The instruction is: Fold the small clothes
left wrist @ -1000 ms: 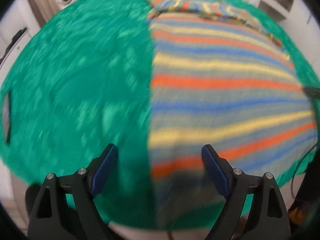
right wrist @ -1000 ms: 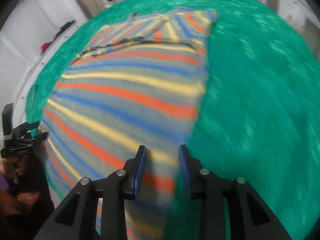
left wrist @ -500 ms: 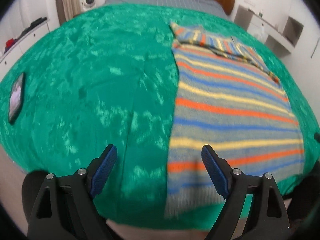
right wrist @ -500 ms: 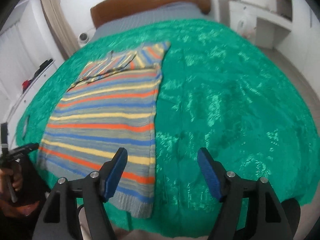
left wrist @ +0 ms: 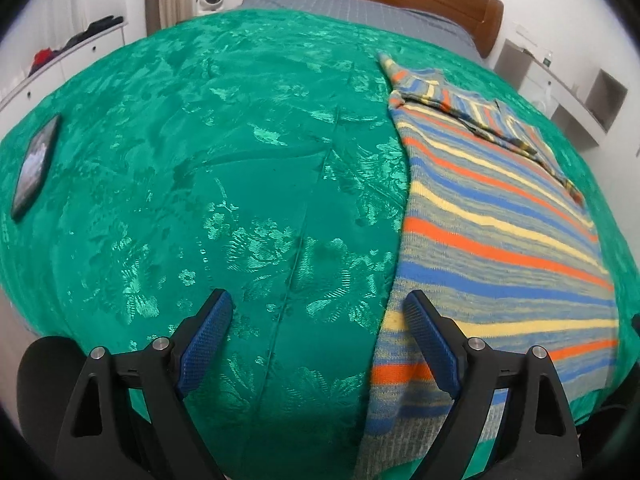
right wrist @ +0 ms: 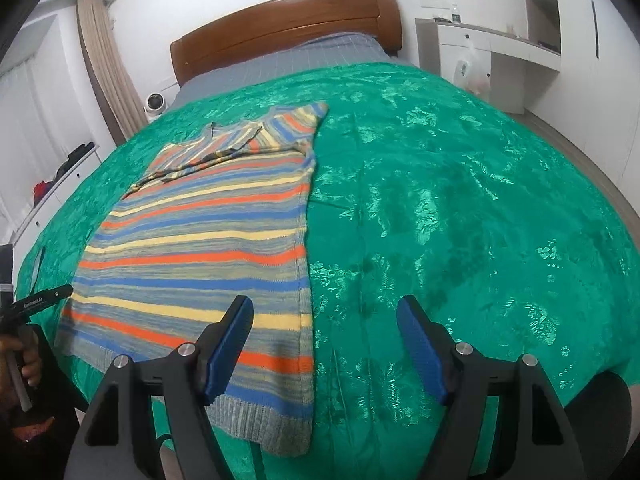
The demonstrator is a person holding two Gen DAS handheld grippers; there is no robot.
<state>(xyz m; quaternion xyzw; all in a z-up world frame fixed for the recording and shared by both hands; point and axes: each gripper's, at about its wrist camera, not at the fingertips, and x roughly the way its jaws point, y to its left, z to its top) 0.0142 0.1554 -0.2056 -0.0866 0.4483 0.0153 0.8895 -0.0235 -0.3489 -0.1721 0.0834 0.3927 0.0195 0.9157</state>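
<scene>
Now right tongs [right wrist: 325, 340] wider apart, off striped garment [right wrist: 208, 240], both empty

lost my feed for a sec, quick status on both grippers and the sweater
Left gripper open, empty. Right gripper open, empty. Striped sweater flat on green bedspread, sleeves folded across the top. Phone far off, nothing in the way.

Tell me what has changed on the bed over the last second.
The right tool, nearly closed low over the striped sweater, opened and drew back from it, holding nothing. The left tool also backed away, staying open and empty. The sweater stays flat on the green bedspread, sleeves folded in.
</scene>
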